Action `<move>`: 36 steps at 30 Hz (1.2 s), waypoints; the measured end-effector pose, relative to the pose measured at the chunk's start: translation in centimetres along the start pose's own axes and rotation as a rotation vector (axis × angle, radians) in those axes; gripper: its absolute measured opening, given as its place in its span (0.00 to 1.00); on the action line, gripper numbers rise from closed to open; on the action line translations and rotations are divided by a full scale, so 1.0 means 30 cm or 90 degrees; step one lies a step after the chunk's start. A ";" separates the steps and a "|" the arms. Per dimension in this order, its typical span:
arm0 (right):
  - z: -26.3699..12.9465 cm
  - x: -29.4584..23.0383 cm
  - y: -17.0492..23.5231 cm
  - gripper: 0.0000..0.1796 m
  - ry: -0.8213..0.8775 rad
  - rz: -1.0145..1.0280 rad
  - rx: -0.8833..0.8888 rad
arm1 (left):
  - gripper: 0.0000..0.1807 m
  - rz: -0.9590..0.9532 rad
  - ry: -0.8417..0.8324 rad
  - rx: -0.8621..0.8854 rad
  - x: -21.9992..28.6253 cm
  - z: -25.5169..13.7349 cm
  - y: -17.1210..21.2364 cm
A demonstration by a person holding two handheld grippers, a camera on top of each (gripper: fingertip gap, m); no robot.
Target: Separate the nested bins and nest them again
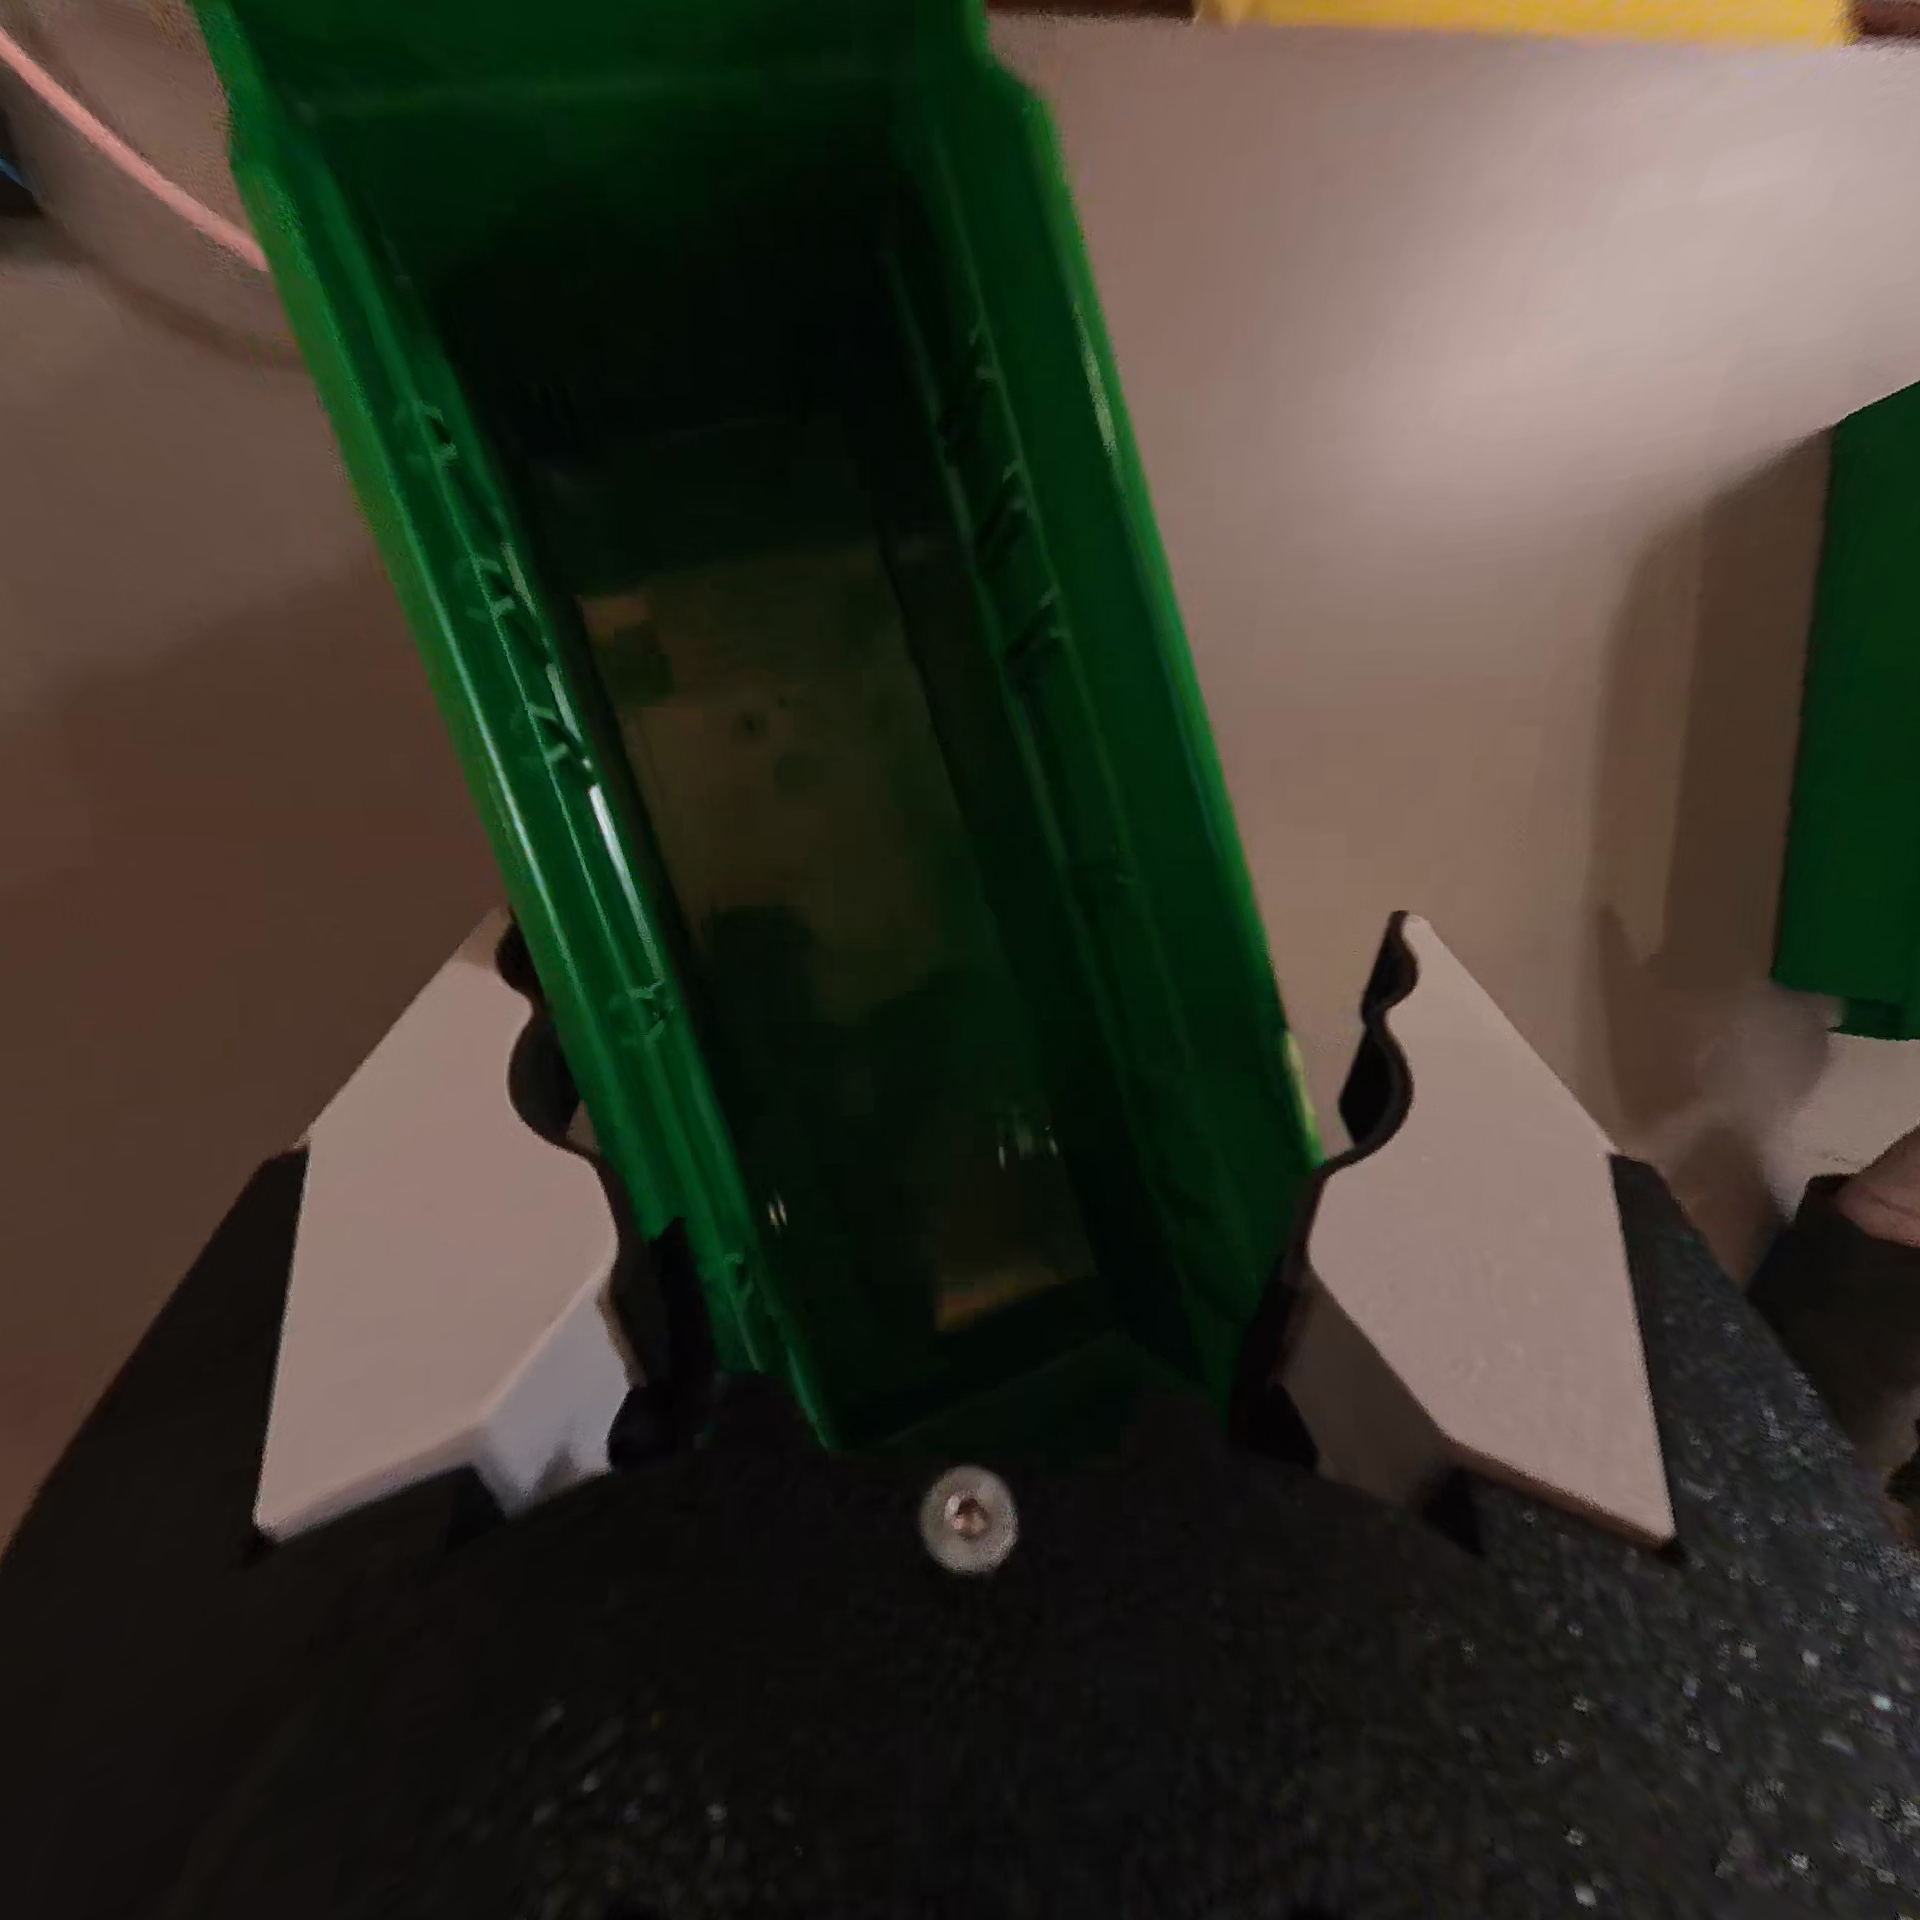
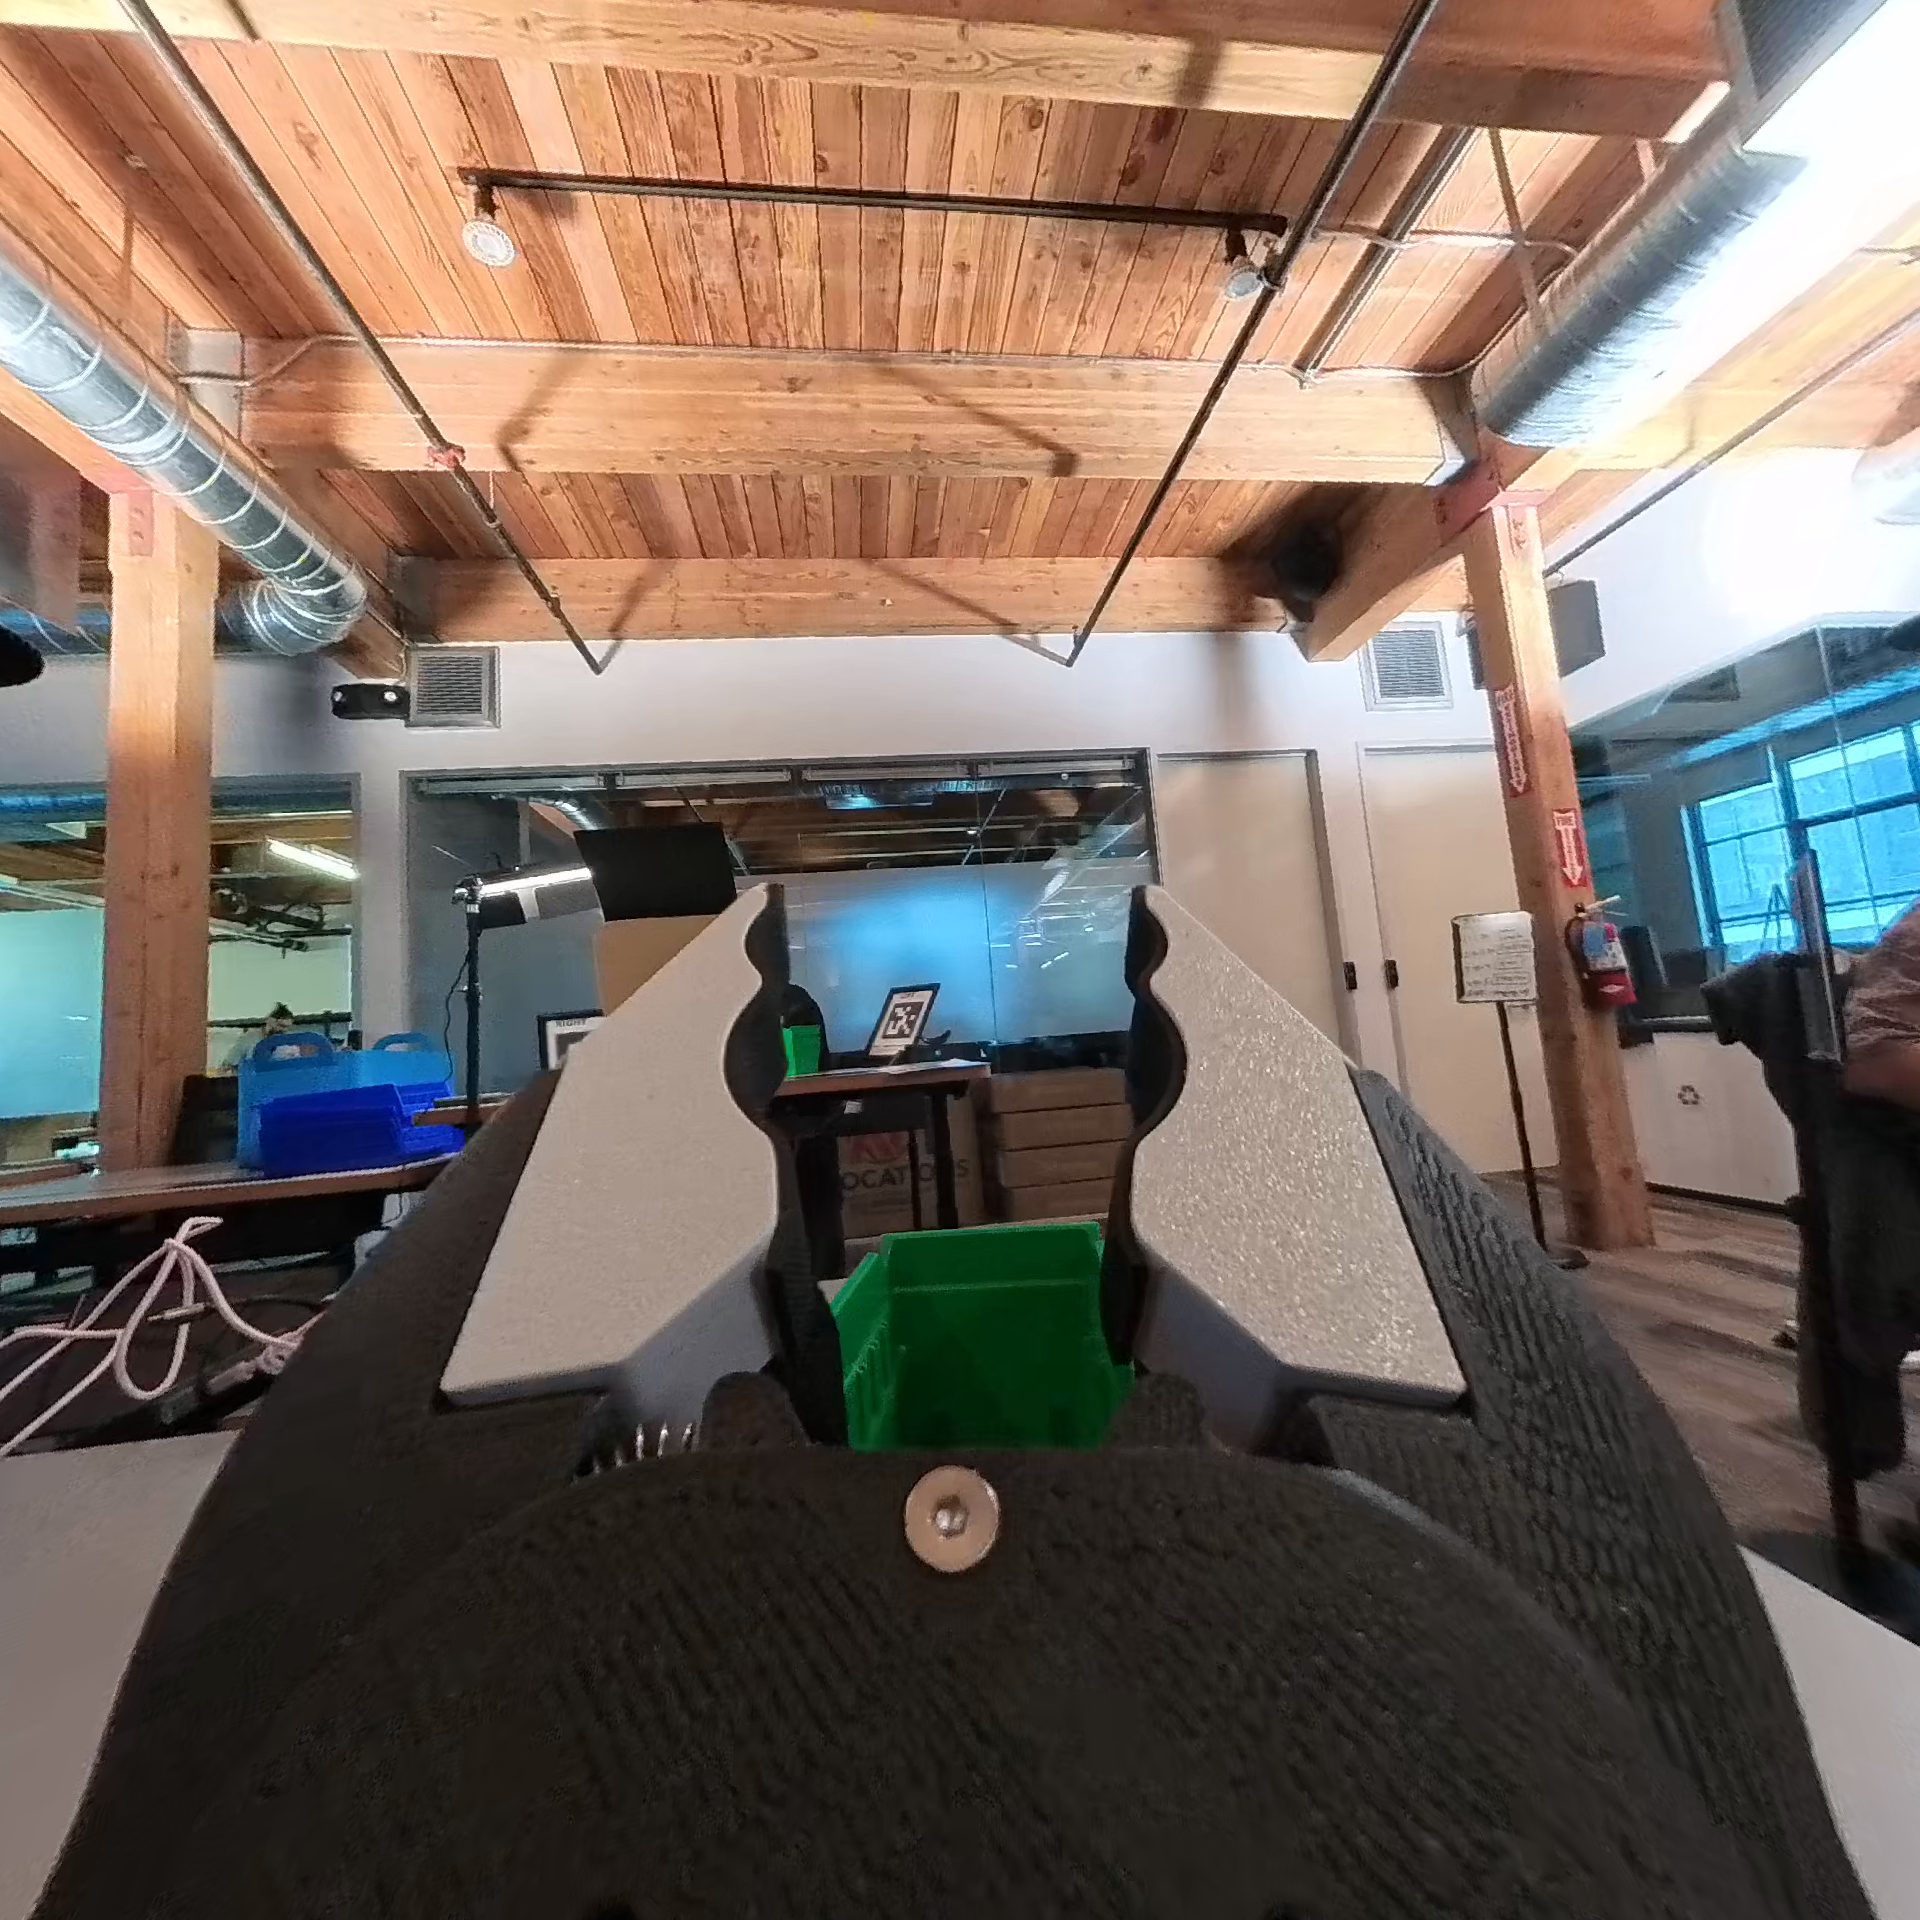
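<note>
Your left gripper point(image 1: 956, 1039) fingers clasp one green bin point(image 1: 727, 520) above the bench, your right gripper point(image 2: 951, 997) fingers seemingly pinch the other bin point(image 2: 977, 1351), so separation looks done and re-nesting remains.

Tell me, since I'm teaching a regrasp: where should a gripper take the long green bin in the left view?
Grip the bin across its two long side walls at the near end, coming in along its length from that end. The walls are straight, roughly parallel and narrow enough for the jaws to span, and the open top leaves them free. That is how the left gripper seems to hold it.
</note>
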State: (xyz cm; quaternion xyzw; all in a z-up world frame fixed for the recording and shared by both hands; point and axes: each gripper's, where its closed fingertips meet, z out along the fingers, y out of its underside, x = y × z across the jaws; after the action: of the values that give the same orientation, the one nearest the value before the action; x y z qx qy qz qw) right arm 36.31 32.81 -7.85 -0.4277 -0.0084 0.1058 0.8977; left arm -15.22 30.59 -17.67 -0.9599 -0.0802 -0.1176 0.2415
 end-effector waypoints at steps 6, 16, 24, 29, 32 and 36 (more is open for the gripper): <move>0.000 0.013 0.007 0.36 0.006 0.021 -0.005 | 0.87 0.059 0.050 0.008 0.069 -0.093 0.003; 0.003 0.031 0.015 0.37 0.010 0.064 -0.009 | 0.62 0.547 0.201 0.042 0.285 -0.356 0.261; 0.004 0.034 0.023 0.37 0.009 0.077 -0.015 | 0.54 0.664 0.047 -0.182 0.195 -0.188 0.481; 0.005 0.036 0.029 0.37 0.008 0.088 -0.020 | 0.41 0.651 -0.008 -0.232 0.122 -0.099 0.504; 0.006 0.038 0.031 0.37 0.008 0.093 -0.020 | 0.16 0.660 -0.045 -0.234 0.095 -0.076 0.497; 0.007 0.039 0.034 0.37 0.008 0.101 -0.023 | 0.13 0.727 -0.066 -0.196 0.109 -0.071 0.490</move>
State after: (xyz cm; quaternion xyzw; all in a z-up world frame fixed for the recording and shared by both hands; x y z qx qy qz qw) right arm 37.24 33.83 -8.58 -0.4439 0.0288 0.1736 0.8786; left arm -9.37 17.08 -21.52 -0.8797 0.4550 0.0678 0.1203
